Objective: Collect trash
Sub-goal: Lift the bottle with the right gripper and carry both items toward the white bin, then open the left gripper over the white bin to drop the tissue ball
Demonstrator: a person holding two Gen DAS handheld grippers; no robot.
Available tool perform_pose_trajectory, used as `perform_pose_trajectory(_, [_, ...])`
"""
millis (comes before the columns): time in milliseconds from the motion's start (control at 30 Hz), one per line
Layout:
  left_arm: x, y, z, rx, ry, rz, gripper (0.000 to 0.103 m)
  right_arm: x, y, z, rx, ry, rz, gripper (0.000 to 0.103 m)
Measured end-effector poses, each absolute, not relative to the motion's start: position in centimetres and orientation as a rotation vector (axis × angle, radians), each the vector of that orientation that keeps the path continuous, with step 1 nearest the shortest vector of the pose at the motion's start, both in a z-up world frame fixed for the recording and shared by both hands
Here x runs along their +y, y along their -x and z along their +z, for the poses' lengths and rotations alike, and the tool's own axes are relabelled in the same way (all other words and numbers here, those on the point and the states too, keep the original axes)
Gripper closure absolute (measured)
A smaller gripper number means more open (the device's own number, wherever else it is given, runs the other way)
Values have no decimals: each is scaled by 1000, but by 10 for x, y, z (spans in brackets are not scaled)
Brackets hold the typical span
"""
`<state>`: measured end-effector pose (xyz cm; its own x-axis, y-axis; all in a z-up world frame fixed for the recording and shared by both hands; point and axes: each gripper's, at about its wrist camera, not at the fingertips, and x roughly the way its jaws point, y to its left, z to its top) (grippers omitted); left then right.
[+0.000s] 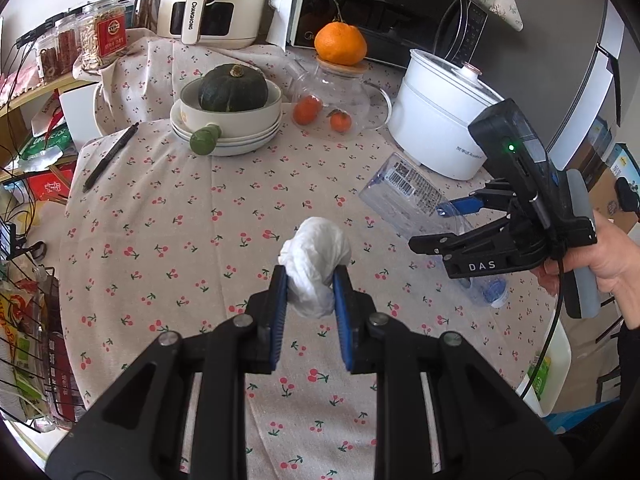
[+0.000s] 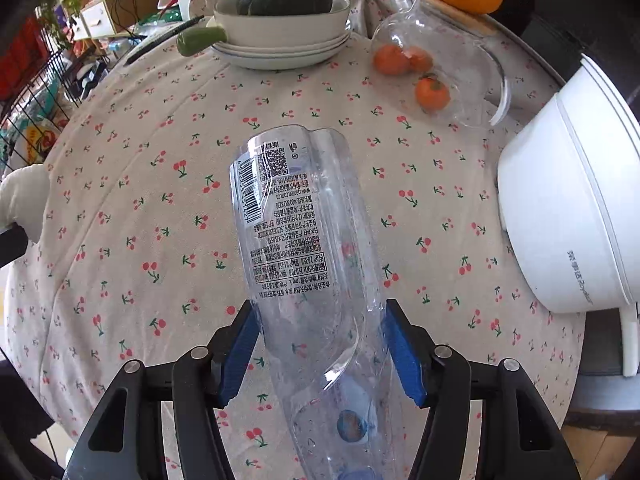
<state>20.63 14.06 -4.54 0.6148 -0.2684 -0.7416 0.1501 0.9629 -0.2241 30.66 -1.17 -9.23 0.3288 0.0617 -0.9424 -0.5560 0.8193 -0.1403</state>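
Left gripper [image 1: 310, 280] jaws pinch a crumpled tissue [image 1: 315, 264] for disposal; at three o'clock, right gripper [image 2: 320, 342] jaws clasp an empty bottle [image 2: 296, 232].

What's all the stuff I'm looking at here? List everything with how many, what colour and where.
tissue wad: one, white, pinched in left gripper
plastic bottle: one, clear, between right gripper's fingers
squash: one, dark green, in cream bowl on plates
glass teapot: one, clear, behind the bottle
large orange: one, on teapot lid
small oranges: at least two, at the teapot
electric pot: one, white, right
pen: one, black, left
tablecloth: cherry print
left gripper: black, blue pads
right gripper: black, blue pads
hand: one, right edge
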Motion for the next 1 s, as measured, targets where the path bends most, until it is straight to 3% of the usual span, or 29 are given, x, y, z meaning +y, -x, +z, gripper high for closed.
perform_pose_trajectory(433, [67, -164, 1, 774, 103, -401, 79, -106, -206, 3, 910, 201, 342, 40])
perform_pose_trajectory(700, [8, -123, 11, 758, 104, -520, 79, -177, -128, 16, 840, 119, 246, 40])
perform_pose_trajectory(1000, [-84, -100, -24, 861, 62, -705, 79, -289, -67, 6, 784, -97, 76, 40])
